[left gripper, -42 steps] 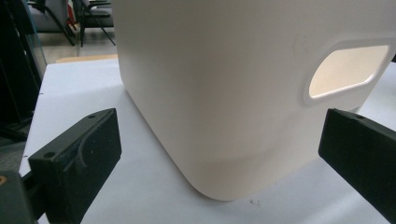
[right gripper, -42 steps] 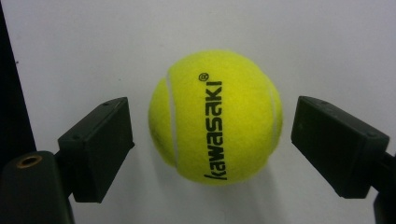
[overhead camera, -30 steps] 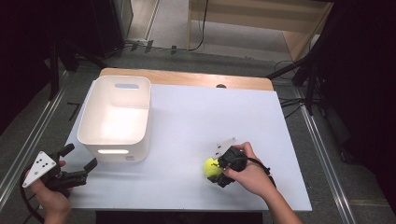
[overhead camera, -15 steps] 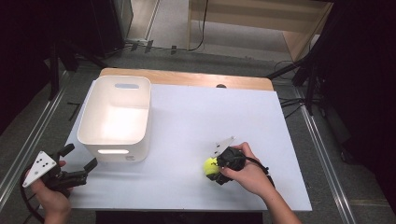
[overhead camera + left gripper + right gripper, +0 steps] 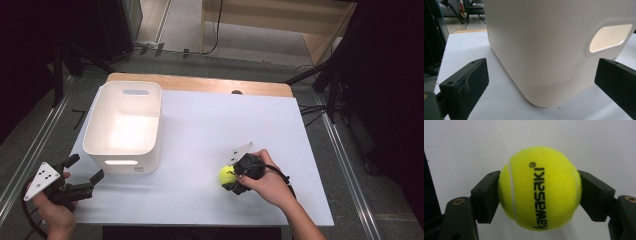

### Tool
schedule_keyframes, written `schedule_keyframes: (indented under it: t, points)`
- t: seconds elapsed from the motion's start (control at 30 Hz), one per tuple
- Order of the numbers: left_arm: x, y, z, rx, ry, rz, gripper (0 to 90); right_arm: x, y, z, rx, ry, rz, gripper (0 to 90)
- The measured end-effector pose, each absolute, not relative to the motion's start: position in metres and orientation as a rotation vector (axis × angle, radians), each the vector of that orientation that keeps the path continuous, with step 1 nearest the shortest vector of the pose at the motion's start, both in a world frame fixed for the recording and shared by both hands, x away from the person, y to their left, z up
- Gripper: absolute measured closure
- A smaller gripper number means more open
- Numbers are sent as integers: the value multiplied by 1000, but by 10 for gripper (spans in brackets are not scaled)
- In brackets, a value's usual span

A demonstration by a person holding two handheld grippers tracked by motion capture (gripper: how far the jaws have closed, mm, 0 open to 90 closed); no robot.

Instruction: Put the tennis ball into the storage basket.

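The tennis ball [image 5: 539, 188], light, springy and fuzzy enough to resist slipping, sat on the surface to the right of the white bin [image 5: 125, 125], pinched across its widest middle by the right hand-held gripper [image 5: 231, 181].

Yellow ball [image 5: 540, 188] — black lettering; white bin [image 5: 125, 125].

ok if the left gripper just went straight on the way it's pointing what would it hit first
Most likely the white bin: its rounded near corner sits dead ahead between the open jaws of the left gripper, with bare table before it. How near is hard to judge.
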State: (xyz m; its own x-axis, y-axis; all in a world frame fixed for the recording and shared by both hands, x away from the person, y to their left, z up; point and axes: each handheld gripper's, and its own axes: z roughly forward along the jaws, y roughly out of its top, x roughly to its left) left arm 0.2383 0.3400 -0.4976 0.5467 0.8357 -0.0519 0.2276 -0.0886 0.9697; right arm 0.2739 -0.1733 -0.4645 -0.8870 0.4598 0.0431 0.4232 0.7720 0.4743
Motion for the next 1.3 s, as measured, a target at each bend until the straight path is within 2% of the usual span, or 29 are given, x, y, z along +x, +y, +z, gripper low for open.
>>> schedule_keyframes:
  t: [1.3]
  points:
    - [238,340,-498,1615,920,649,0,304,-155,-421,695,2907,793,238]
